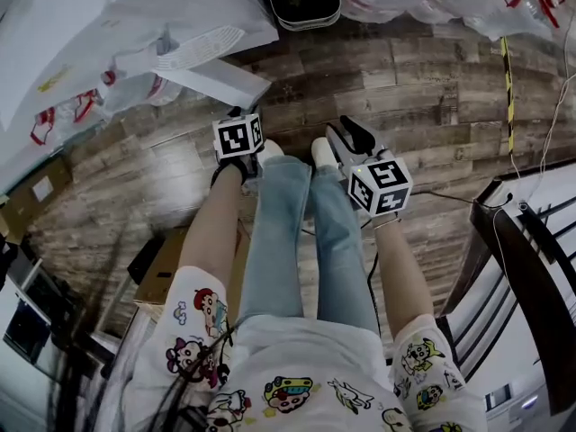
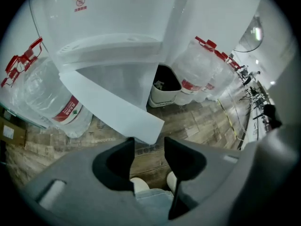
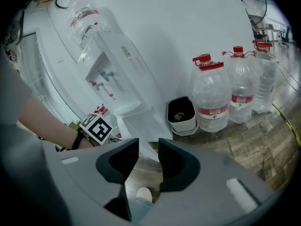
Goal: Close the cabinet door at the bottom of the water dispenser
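Note:
The white water dispenser (image 3: 110, 65) stands against the wall, and its bottom cabinet door (image 2: 110, 108) hangs swung out over the wooden floor. In the head view the door (image 1: 216, 81) juts out just beyond my left gripper (image 1: 237, 115). In the left gripper view, my left gripper (image 2: 148, 150) is open and empty, with the door's lower corner just ahead of the gap. My right gripper (image 1: 347, 139) is also open and empty, held to the right of the left one. In the right gripper view its jaws (image 3: 148, 160) point at the door (image 3: 141, 126).
A small bin (image 3: 182, 114) and several large water bottles (image 3: 212, 98) stand to the dispenser's right; another bottle (image 2: 51, 100) lies left of the door. The person's legs and shoes (image 1: 297, 232) are below the grippers. Cardboard boxes (image 1: 166, 268) sit at the left, a railing (image 1: 522, 268) at the right.

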Available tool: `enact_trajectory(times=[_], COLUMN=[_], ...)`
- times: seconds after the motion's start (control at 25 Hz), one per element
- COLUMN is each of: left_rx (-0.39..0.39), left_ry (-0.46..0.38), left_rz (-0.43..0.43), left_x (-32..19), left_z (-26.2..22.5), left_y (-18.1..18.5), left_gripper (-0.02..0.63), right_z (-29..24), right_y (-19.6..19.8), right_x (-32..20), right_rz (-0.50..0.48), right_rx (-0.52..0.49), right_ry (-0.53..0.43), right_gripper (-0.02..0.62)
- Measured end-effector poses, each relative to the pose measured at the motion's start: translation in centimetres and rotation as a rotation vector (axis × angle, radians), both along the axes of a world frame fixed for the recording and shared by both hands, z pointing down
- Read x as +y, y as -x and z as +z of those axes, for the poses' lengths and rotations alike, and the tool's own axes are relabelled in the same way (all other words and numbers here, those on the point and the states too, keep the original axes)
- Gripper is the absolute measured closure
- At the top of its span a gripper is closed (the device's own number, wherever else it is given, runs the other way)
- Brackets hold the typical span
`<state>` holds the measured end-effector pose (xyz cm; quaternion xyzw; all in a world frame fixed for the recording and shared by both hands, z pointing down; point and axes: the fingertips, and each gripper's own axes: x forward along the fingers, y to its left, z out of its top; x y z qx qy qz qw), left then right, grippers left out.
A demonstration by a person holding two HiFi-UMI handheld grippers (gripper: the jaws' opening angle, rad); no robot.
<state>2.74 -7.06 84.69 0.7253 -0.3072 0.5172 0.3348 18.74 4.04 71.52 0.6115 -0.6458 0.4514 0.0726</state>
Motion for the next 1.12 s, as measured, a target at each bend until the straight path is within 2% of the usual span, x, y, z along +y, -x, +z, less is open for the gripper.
enact_trajectory(times=[0.32,0.52,1.12], left_rx=[0.016,0.009,0.002], left_ry=[0.006,-0.02,-0.088], left_rz=[0.063,0.131,0.221], left_x=[-1.4,-2.5,-7.1], left_z=[0.2,0.5,0.5], left_y=[-2.9,-4.7,-9.7], left_gripper=[0.407,0.407,0.399], right_z=[0.5,0.9,1.5], right_y=[-1.0,-1.8,-4.4], right_x=[-0.1,-0.7,-0.9], right_rz=[0.016,0.039,0.12], right_rx=[0.008,0.006,0.002], right_ry=[0.018,0.017,0.022], right_gripper=[0.454,0.454,0.457])
